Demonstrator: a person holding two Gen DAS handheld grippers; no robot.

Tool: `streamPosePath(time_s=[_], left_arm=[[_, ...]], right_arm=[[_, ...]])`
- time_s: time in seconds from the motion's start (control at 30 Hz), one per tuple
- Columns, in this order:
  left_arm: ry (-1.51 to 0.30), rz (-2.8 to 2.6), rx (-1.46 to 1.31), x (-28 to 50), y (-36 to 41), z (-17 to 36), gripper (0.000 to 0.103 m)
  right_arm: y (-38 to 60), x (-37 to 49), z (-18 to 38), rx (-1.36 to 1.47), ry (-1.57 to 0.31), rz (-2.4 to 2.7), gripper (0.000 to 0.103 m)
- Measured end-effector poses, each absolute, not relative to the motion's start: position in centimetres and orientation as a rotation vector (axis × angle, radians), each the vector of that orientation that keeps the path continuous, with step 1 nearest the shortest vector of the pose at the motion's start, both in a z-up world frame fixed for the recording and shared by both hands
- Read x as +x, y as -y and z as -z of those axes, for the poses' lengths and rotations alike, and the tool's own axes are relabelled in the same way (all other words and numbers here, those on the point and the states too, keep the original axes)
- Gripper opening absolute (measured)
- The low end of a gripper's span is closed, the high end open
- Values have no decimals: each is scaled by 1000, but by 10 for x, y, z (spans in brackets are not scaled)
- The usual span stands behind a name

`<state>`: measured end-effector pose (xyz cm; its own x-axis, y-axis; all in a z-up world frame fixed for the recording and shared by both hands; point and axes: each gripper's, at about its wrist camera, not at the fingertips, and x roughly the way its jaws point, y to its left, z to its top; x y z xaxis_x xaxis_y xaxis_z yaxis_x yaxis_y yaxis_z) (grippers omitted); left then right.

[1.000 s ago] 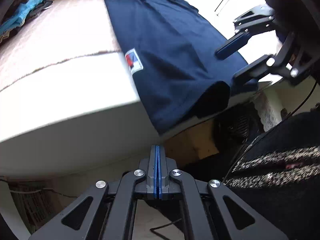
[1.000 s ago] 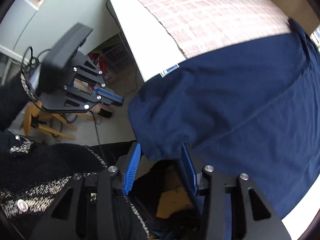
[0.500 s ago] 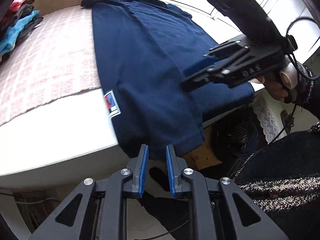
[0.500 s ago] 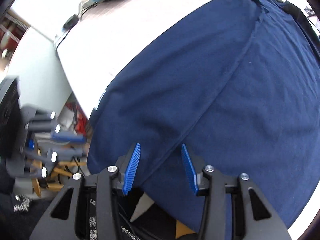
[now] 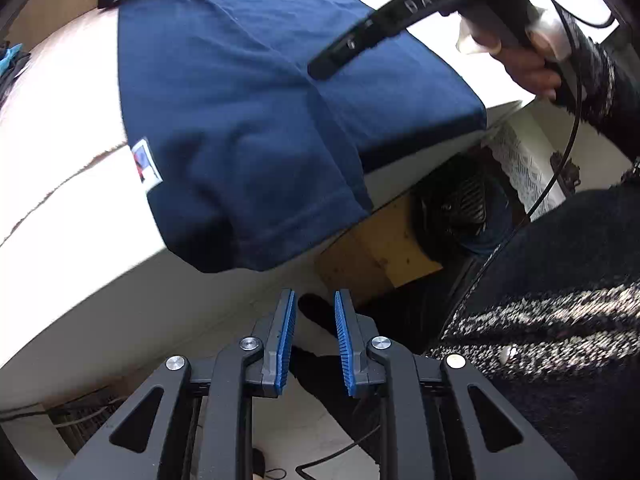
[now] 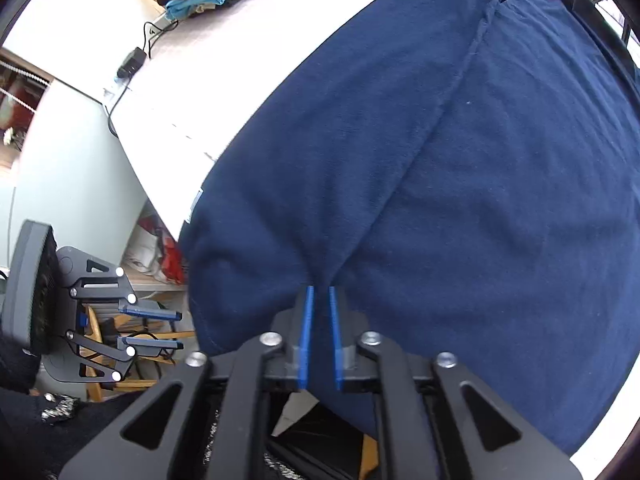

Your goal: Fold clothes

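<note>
Shirt [image 6: 440, 160], navy and limp, lies spread over the table [image 5: 60, 240] with its near hem drooping off the edge toward six o'clock. Soft, light cloth like this sags and bunches, so the hem fold looks like the spot to pinch. The right gripper [image 6: 320, 300] is closing on exactly that, a pucker of fabric gathered between its blue pads. At nine o'clock, the left gripper [image 5: 314, 316] hangs below the hem, jaws parting slightly, nothing between them.
</note>
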<state>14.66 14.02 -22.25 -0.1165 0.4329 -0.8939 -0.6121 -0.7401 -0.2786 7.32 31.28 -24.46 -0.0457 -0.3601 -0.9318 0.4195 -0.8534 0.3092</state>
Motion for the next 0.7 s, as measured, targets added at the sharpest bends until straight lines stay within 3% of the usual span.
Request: streamPosePath(time_s=[0.07, 0.13, 0.23, 0.33, 0.47, 0.57, 0.7], left_arm=[[-134, -1986, -1411, 131, -137, 214, 22], [-79, -2024, -1382, 115, -137, 213, 28], [-137, -1966, -1416, 96, -162, 221, 28], [-157, -1958, -1344, 92, -161, 199, 28], [-64, -2019, -1264, 64, -132, 158, 28], [30, -2071, -1236, 29, -108, 135, 31], [42, -2119, -1256, -10, -119, 137, 32]], right_arm=[[-310, 73, 248, 1728, -60, 1935, 32], [-304, 75, 255, 1761, -112, 1908, 32], [-319, 72, 235, 1766, -45, 1916, 32], [-352, 57, 180, 1673, 48, 2051, 32], [-379, 15, 94, 1495, 35, 2284, 32], [-382, -19, 44, 1394, -68, 2393, 32], [-358, -78, 19, 1335, -230, 2433, 35]])
